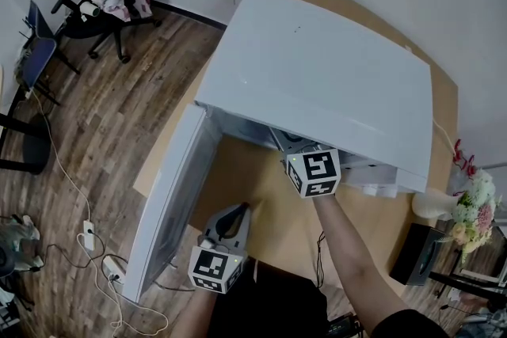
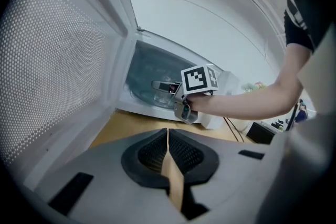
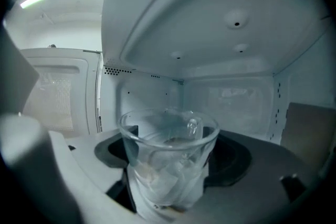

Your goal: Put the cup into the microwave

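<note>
Between the jaws of our right gripper sits the clear glass cup, clenched by its sides and held inside the cavity of the white microwave. Our left gripper hangs over the table beside the swung-open door, jaws pressed together on nothing

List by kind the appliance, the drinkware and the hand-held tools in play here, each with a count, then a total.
White microwave: 1
Clear glass cup: 1
Hand-held tools: 2, the left tool shut and empty, the right tool shut on the cup
Total: 4
</note>
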Available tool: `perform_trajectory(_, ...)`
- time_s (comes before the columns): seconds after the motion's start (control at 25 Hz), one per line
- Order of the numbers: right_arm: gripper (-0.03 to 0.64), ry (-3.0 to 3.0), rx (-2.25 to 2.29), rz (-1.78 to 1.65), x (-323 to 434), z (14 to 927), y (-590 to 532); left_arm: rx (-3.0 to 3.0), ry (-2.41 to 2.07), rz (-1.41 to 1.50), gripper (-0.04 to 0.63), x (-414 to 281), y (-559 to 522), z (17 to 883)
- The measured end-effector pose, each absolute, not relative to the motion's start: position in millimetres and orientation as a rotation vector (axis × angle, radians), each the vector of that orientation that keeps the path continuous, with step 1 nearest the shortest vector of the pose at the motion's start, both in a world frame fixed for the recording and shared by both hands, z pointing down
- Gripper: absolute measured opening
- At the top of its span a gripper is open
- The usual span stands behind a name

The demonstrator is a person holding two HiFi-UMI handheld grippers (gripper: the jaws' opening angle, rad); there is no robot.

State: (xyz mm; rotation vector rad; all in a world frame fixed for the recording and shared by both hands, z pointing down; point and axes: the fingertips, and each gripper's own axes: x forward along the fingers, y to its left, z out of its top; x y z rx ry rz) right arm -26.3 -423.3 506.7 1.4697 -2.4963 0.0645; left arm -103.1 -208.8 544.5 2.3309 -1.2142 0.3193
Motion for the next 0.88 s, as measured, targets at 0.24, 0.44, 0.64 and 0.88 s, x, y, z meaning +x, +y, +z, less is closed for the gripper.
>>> perform_trajectory(0.24, 0.368, -2.45, 1.464, -0.009, -24.1, 509.7, -423.1, 2.332, -1.217, 0.315, 0.006, -101.4, -207.3, 544.7)
perform_trajectory(0.44, 0.368, -2.448, 1.464, -0.009, -24.3, 509.9, -423.1, 2.332, -1.217, 0.316, 0.006, -100.1, -205.0, 544.2)
perform_trajectory(0.64, 0.368, -2.436, 1.465, -0.026, -24.6, 509.6, -422.9, 2.334, -1.218, 0.313, 0.006, -98.6, -202.9, 542.5)
perform_trajectory(0.88, 0.368, -2.4, 1.465, -0.055, -22.3, 510.5, -419.8, 2.34, -1.222, 0.31, 0.006, -97.1, -200.7, 540.1)
